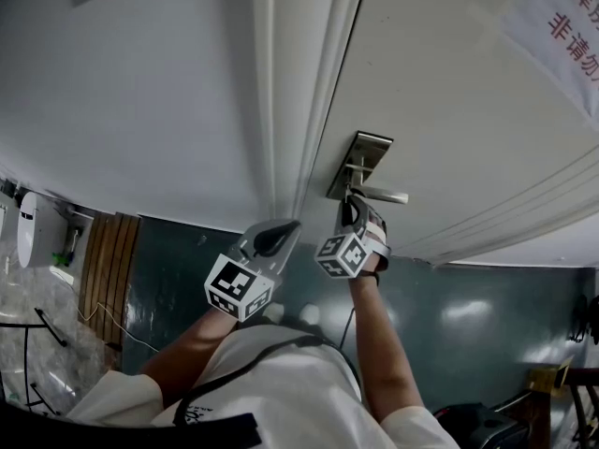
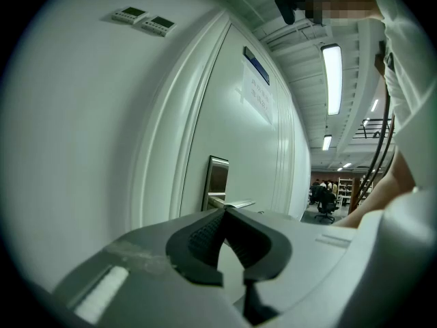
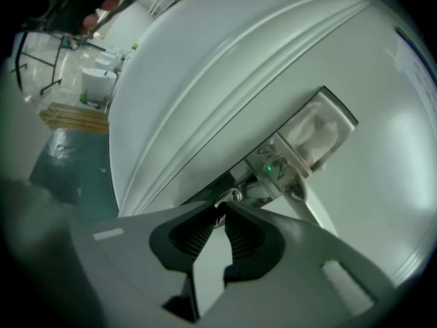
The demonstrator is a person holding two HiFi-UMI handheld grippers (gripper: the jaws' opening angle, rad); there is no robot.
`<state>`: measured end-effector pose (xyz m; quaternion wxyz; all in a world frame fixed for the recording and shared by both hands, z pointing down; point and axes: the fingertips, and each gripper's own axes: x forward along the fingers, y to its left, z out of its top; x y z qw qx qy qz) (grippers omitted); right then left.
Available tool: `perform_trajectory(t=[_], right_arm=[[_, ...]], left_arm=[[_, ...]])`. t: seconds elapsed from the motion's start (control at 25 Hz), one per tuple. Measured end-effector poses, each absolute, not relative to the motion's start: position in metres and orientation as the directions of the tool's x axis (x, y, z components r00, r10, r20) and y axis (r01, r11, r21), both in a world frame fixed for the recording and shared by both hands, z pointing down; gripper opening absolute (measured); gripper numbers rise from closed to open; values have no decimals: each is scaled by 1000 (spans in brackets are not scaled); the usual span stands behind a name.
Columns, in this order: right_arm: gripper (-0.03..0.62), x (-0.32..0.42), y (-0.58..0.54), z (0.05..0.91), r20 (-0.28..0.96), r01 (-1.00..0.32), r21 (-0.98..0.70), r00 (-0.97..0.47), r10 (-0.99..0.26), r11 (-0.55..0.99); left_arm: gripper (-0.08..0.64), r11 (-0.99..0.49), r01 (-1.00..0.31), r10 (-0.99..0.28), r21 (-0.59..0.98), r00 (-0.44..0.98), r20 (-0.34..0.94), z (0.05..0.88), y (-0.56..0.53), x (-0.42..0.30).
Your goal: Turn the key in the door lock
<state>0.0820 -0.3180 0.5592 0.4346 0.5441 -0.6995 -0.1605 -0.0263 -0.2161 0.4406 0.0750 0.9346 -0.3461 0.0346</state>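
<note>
The handle sticks out from the door right by the right gripper, which pinches the key. The bumpy door frame stands close on the other side. The left gripper hangs near. The wide door face past the handle is free.

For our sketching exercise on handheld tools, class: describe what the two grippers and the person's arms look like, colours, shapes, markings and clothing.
Both the left gripper and right gripper have light grey shells with black ribbed pads tapering to a point. Each carries a white cube with black square markers. The person wears a white short-sleeved shirt crossed by a dark strap.
</note>
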Motion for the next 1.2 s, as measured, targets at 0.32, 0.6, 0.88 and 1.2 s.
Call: perform_trajectory(t=[0.32,0.6,0.88,1.2], right_arm=[[61,81,-317,561,437,-452,795,-35,-899,404],[63,79,-315,564,438,-310,846,-63,-897,434],[64,78,-314,562,444,-167,879,-58,-894,447],[72,79,-314,564,444,-292,844,-92,-891,451]], left_arm=[[5,-756,-644,-634,117,765,114,439,-215,-20],[5,-756,-644,-635,113,765,109,437,-213,-16],[5,-753,-649,-639,110,761,113,438,-211,-13],[5,-754,-649,-640,104,761,110,435,-209,-6]])
